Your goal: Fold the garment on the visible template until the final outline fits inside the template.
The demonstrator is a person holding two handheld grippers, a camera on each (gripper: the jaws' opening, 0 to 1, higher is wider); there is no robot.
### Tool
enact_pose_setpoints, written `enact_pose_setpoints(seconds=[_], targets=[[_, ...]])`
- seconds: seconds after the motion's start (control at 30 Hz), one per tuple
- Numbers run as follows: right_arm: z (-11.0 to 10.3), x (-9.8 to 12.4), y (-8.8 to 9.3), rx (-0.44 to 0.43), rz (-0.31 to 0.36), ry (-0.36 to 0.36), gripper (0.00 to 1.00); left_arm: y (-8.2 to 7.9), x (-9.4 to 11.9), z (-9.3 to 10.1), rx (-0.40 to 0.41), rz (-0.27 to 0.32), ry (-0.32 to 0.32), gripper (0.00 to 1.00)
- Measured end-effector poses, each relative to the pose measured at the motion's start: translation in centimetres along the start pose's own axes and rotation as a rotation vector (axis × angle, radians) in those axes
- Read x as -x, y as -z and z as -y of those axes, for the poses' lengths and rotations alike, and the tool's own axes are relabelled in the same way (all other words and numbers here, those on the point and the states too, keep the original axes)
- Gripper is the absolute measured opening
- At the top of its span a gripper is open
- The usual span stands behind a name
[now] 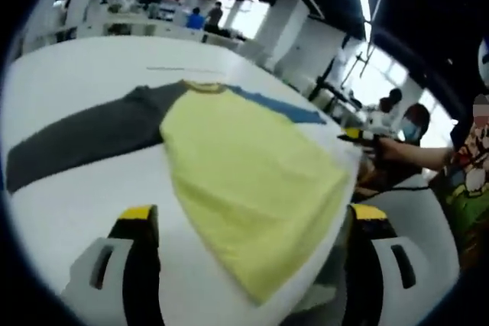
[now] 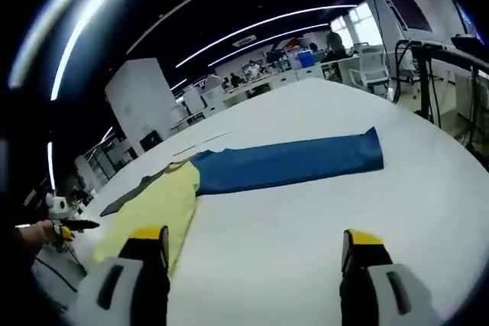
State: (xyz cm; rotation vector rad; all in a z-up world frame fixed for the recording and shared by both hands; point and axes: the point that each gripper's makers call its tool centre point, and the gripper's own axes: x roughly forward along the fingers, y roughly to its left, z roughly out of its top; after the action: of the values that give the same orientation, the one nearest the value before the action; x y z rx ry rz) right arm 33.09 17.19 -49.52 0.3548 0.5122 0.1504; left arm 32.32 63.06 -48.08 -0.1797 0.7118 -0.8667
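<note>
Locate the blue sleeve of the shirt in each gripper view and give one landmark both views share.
Left gripper view: the blue sleeve is a thin strip at upper centre, beyond the yellow body.
Right gripper view: the blue sleeve stretches across the centre, running right from the yellow body.
Shared landmark: the yellow collar.

Hem of the yellow-bodied raglan garment (image 1: 252, 181) hangs past the near edge of the white worktop (image 1: 76, 204), its underside hidden. Blue sleeve (image 1: 279, 104) mostly covered by body. Far workstations blurred, unreadable.

Bright ceiling strips, blurred fisheye edges
</note>
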Motion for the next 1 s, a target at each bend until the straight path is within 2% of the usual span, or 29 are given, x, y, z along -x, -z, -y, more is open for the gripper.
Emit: enact_pose_setpoints(seconds=[0.17,0.33,0.43,0.53,0.6,0.7,0.87,1.0], targets=[[2.7,-0.8,-2.4,-0.009,0.068,0.084,0.9,0.1,0.3,-0.2,0.015,0.02,-0.014,0.97],[5.7,-1.5,-4.1,0.018,0.101,0.192,0.84,0.4,0.9,-0.2,0.023,0.016,-0.025,0.96],[6.3,-2.5,-4.4,-0.031,0.103,0.189,0.84,0.2,1.3,-0.6,0.033,0.02,-0.036,0.97],[7.0,-3.2,-4.8,-0.001,0.106,0.224,0.82,0.0,1.7,-1.1,0.057,0.03,-0.051,0.96],[7.2,-3.7,-4.9,-0.036,0.113,0.236,0.8,-0.1,1.8,-1.3,0.061,0.032,-0.058,0.95],[7.2,-4.3,-5.0,-0.022,0.11,0.242,0.74,-0.2,2.1,-1.4,0.06,0.029,-0.066,0.95],[7.6,-5.2,-5.4,-0.03,0.115,0.243,0.75,0.1,2.3,-1.6,0.059,0.015,-0.075,0.95],[8.3,-5.4,-6.0,-0.054,0.126,0.252,0.7,0.2,2.4,-1.4,0.064,0.012,-0.077,0.93]])
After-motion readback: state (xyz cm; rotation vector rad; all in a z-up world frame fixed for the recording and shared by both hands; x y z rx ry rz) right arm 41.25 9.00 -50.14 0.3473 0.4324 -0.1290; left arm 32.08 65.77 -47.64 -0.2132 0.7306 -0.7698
